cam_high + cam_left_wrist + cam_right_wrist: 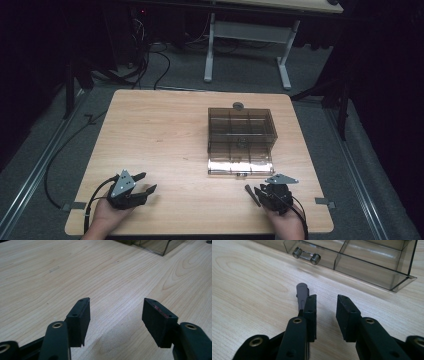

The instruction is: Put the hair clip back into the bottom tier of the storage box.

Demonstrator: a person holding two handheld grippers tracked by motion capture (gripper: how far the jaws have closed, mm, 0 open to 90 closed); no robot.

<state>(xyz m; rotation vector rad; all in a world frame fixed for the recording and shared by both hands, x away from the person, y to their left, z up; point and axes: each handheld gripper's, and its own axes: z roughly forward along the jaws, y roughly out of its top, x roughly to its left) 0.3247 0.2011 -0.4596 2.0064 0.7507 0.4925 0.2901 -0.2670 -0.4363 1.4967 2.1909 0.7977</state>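
Worktop [150,130] of pale wood lies under both our grippers, which sit low at its near edge. Our left gripper [116,315] has its jaws released and spread wide, with nothing but bare wood between them. Our right gripper [325,312] also has its jaws parted with an empty gap between the pads. A small dark grey rod-shaped piece [302,293] lies on the wood just outside the left-hand jaw of that gripper as its own view shows it, pointing away from us; it seems to touch the outer face of that jaw, though we cannot tell for sure. In the high view the same piece [252,195] rests just beside the right gripper [272,192], on the side towards the left gripper [142,187].

Ahead of the right jaws stands the smoky transparent plastic compartment box [372,262], its small front latch [307,255] facing us. Its lid looks shut, and a small dark round object [238,105] sits just beyond its far wall.

We judge the work to be early: the grey piece is on the wood, ungrasped, and the box unopened. Picking the piece up and dealing with the box are left.
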